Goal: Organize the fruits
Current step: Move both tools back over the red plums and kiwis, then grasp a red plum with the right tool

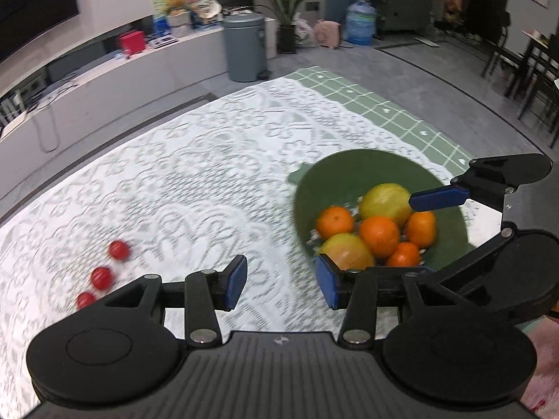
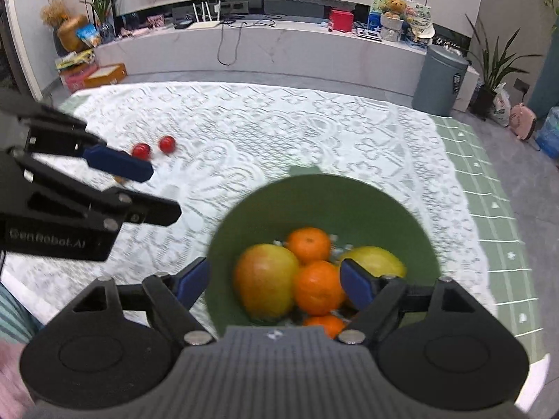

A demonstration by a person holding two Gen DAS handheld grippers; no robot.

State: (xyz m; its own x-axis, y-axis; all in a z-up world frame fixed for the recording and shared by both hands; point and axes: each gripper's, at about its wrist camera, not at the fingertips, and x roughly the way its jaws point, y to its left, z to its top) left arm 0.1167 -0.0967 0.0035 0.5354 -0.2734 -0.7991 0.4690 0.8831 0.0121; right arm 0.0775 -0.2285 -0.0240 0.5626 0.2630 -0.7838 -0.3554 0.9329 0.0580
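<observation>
Both black tongs, left and right, hang spread and empty over the lace-covered worktop; round green plastic bowl holds oranges, while small red tomatoes lie apart.

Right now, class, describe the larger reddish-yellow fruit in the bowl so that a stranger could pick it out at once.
Find the white lace tablecloth, then the green bowl standing on it. Inside, among small orange mandarins and a plain yellow fruit, lies the mango. It is the biggest piece there and the only one blushed red over yellow.
</observation>
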